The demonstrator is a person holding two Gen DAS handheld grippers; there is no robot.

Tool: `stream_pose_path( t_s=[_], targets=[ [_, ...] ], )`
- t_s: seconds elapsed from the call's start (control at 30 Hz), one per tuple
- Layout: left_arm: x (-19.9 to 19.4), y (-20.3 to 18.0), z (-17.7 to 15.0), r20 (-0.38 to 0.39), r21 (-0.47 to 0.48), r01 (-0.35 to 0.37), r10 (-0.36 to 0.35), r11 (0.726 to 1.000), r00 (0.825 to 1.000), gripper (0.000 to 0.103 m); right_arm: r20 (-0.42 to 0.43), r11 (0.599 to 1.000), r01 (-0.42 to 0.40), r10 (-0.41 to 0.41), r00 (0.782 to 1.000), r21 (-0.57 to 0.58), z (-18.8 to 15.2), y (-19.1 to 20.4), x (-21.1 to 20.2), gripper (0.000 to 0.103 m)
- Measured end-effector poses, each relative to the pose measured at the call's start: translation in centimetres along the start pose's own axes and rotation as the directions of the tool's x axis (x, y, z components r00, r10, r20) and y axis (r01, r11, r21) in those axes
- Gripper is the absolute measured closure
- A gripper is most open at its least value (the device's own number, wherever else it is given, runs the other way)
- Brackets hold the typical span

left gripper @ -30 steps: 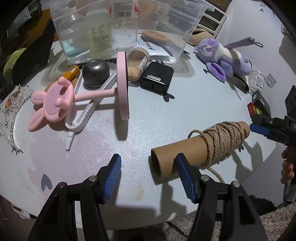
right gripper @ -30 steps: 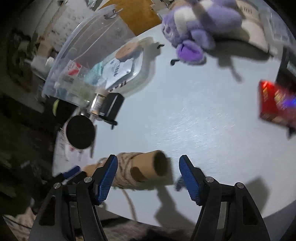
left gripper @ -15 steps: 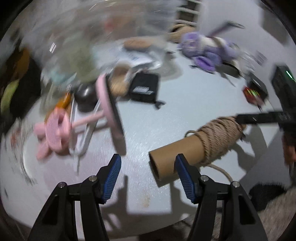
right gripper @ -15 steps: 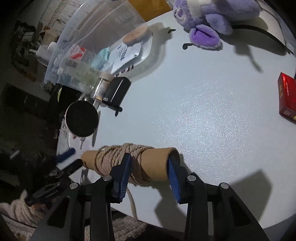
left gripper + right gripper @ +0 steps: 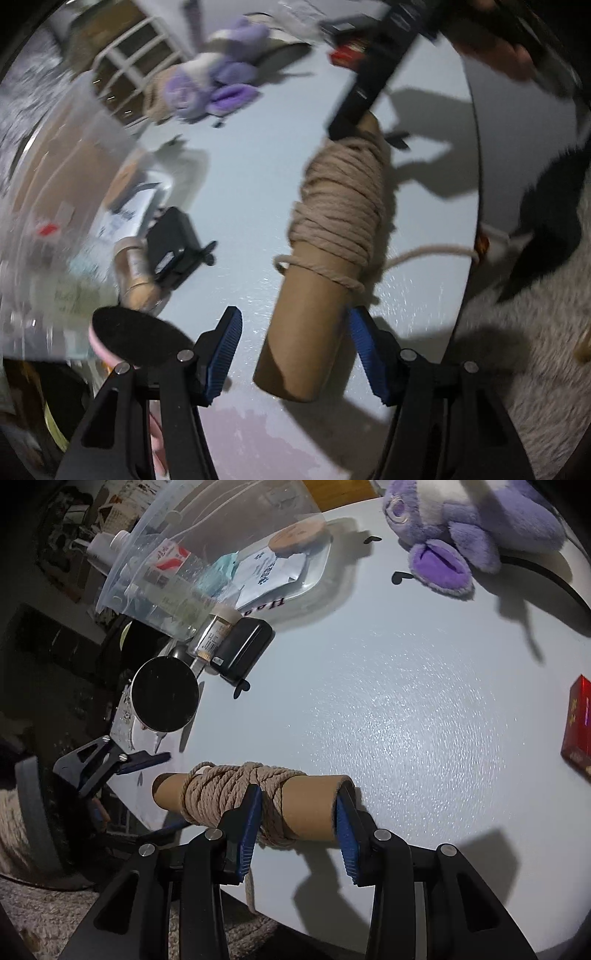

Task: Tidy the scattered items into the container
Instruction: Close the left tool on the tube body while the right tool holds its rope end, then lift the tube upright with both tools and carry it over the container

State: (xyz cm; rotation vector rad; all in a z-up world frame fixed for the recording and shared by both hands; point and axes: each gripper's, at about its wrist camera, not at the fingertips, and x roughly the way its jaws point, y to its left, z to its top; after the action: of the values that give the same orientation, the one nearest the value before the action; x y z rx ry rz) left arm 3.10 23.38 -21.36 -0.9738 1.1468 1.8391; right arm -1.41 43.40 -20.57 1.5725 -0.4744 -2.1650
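The right tongs [image 5: 298, 825] are clamped across a cardboard tube [image 5: 310, 805] wound with rope [image 5: 229, 794], one blue pad against the rope coils and the other at the tube's open end. The tube lies on its side near the front edge of the white tabletop [image 5: 424, 709], a loose strand of rope trailing off that edge. The left tongs [image 5: 295, 350] are spread wide, their pads on either side of the tube's other end [image 5: 306, 332]; whether either pad touches the tube cannot be told.

The clear plastic bin [image 5: 207, 554] stands at the far left of the tabletop. Inside it are a white bottle [image 5: 107, 542], a red and white pack [image 5: 170, 557], a teal packet [image 5: 218, 572], a printed white pouch [image 5: 269, 572] and a round wooden piece [image 5: 295, 535]. Just outside its wall lie a small jar [image 5: 212, 638] and a black box [image 5: 242, 648], touching each other, with a round mirror [image 5: 164, 698] just beside them. A purple plush toy [image 5: 472, 528] sits at the far side, and a red box [image 5: 576, 727] lies at the right edge.
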Motion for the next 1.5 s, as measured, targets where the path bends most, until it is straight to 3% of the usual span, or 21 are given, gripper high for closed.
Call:
stream_pose_path(
  t_s=[0.1,0.17,0.27,0.3,0.33,0.43,0.57,0.67,0.73,0.83,0.93,1.07,1.1,1.13,1.2,1.3,1.4,1.5],
  targets=[
    [0.8,-0.5,-0.3,-0.028,0.06,0.012,-0.01,0.998,1.0,0.057,0.0,1.0,0.006,-0.006,1.0,-0.008,0.3,0.0,0.1,0.063],
    [0.8,-0.9,-0.4,-0.019,0.09,0.003,-0.001,0.996,1.0,0.059,0.002,0.985,0.073,-0.074,0.997,-0.154,-0.3,1.5,-0.2,0.063],
    [1.1,-1.1,-0.4,-0.015,0.122,-0.008,0.01,0.993,1.0,0.059,0.023,0.915,0.169,-0.172,0.985,-0.365,-1.1,3.7,-0.6,0.058],
    [1.1,-1.2,-0.5,-0.013,0.135,-0.014,0.016,0.991,1.0,0.059,0.035,0.88,0.198,-0.204,0.978,-0.432,-1.4,4.5,-0.7,0.045],
    [1.2,-1.4,-0.6,-0.005,0.158,-0.027,0.029,0.987,1.0,0.059,0.049,0.839,0.227,-0.234,0.971,-0.495,-1.7,5.2,-0.9,0.033],
    [1.3,-1.7,-0.8,0.017,0.221,-0.062,0.06,0.973,0.998,0.059,0.104,0.683,0.301,-0.315,0.943,-0.666,-2.5,7.4,-1.3,0.031],
    [1.4,-2.0,-1.1,0.049,0.281,-0.102,0.091,0.954,0.995,0.059,0.202,0.415,0.37,-0.395,0.896,-0.831,-3.6,10.3,-1.8,0.031],
    [1.3,-2.1,-1.5,0.073,0.293,-0.12,0.103,0.949,0.992,0.059,0.155,0.231,0.254,-0.374,0.914,-0.939,-5.8,12.4,0.1,0.031],
    [1.2,-2.1,-1.7,0.092,0.292,-0.13,0.108,0.947,0.99,0.059,0.115,0.169,0.189,-0.371,0.921,-0.967,-6.7,13.0,1.6,0.031],
    [1.1,-2.5,-2.3,0.126,0.306,-0.163,0.129,0.938,0.984,0.06,0.085,0.131,0.144,-0.378,0.922,-0.981,-7.0,13.2,3.4,0.031],
    [1.0,-2.7,-2.6,0.147,0.307,-0.18,0.14,0.934,0.979,0.06,0.041,0.172,0.119,-0.398,0.917,-0.978,-6.2,12.8,4.8,0.031],
    [0.9,-2.5,-2.8,0.16,0.294,-0.19,0.148,0.937,0.976,0.06,-0.01,0.192,0.086,-0.448,0.894,-0.978,-5.3,11.8,6.4,0.031],
    [0.9,-2.5,-2.9,0.163,0.291,-0.196,0.153,0.936,0.975,0.06,-0.025,0.197,0.075,-0.462,0.887,-0.977,-5.1,11.6,6.8,0.034],
    [0.9,-2.5,-3.0,0.167,0.289,-0.203,0.159,0.936,0.973,0.06,-0.016,0.195,0.085,-0.466,0.885,-0.977,-5.0,11.6,7.0,0.05],
    [0.9,-2.4,-3.1,0.174,0.283,-0.215,0.171,0.935,0.97,0.06,0.001,0.192,0.105,-0.475,0.88,-0.976,-4.9,11.5,7.3,0.05],
    [0.9,-2.4,-3.3,0.185,0.275,-0.234,0.188,0.933,0.965,0.06,0.058,0.146,0.146,-0.484,0.873,-0.978,-5.4,12.2,7.3,0.05],
    [0.3,-1.9,-3.1,0.194,0.27,-0.278,0.231,0.922,0.953,0.06,0.152,0.083,0.223,-0.503,0.851,-0.971,-5.8,13.7,6.5,0.051],
    [-1.1,-0.7,-2.5,0.23,0.268,-0.358,0.301,0.894,0.925,0.06,0.245,0.034,0.304,-0.511,0.824,-0.952,-5.3,15.2,5.1,0.051]
  ],
)
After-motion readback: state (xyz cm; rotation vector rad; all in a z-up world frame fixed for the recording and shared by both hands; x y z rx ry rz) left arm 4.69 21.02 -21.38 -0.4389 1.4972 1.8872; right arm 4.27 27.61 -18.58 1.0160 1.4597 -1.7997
